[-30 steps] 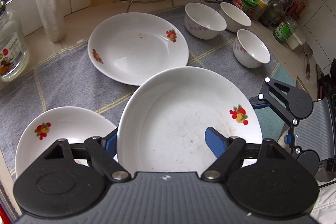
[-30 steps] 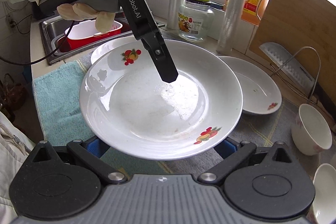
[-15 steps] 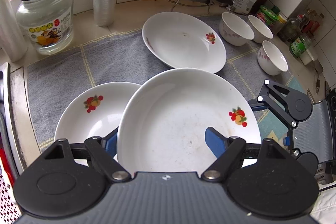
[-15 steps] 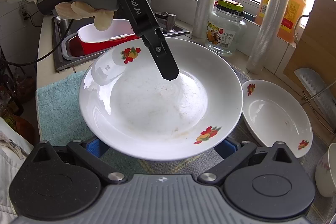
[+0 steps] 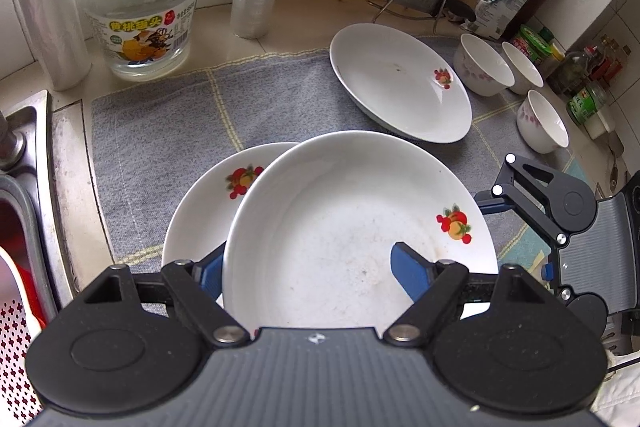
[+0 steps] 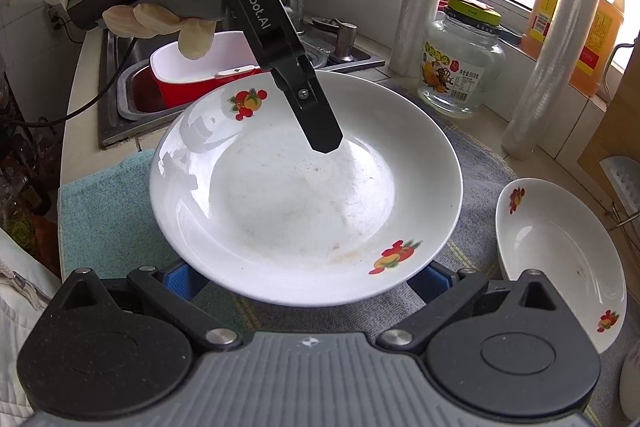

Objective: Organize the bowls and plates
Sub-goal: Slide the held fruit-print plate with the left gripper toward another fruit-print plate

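A white fruit-print plate (image 5: 352, 227) rides above the grey mat, left tongs (image 5: 308, 267) clamped across its rim, right tongs (image 6: 308, 279) cradling underneath, grip unclear. Best lowered level and centred onto the second plate (image 5: 200, 211) at nine o'clock. Both tongs pitch steeply downward.

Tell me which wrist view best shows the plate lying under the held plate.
Left wrist view. The lower plate shows its left half and fruit print on the grey mat, partly covered by the held plate in the left hand-held gripper. In the right wrist view the held plate hides it completely.
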A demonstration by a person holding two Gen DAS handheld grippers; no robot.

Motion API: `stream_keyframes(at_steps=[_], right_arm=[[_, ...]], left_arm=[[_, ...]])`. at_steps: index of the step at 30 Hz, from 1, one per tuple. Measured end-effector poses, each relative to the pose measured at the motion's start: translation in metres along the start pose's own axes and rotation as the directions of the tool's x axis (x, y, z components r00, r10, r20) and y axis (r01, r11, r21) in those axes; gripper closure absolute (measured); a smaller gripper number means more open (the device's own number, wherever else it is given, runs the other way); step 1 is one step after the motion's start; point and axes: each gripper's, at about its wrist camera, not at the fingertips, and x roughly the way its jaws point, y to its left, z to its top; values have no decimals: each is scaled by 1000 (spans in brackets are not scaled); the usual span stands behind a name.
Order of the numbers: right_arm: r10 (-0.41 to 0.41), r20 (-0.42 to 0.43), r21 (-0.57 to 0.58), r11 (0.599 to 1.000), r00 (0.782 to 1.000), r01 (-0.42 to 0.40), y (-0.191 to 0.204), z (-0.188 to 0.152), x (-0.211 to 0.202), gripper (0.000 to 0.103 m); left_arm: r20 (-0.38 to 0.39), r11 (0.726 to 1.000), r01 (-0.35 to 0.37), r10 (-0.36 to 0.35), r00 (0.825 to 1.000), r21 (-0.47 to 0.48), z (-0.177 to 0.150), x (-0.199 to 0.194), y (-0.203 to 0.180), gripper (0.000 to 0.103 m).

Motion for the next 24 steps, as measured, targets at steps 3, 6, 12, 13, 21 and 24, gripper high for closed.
stream_keyframes(at_steps=[3,6,12,13,21,24], right_arm=[[0,-9,0,1000,1000,0,-1,4,5,0],[-1,-18,3,1000,1000,1,-1,6,9,0],[-5,-35,16,1000,999,6,-3,7,13,0],[-7,-37,18,1000,999,7,-3,7,13,0],[-21,-46,32,999,999,22,-5,7,11,0],[-24,-47,34,999,999,25,-4,7,11,0]], left_arm=[[-3,1000,6,-6,1000,-3,0,2,7,21],[-6,1000,13,-13,1000,-7,1,4,12,21],[-20,1000,27,-27,999,-3,4,11,17,21],[-22,1000,30,-30,999,-2,5,13,18,21],[-42,999,36,-36,998,13,9,21,18,21],[-53,999,32,-31,998,18,9,24,18,21]])
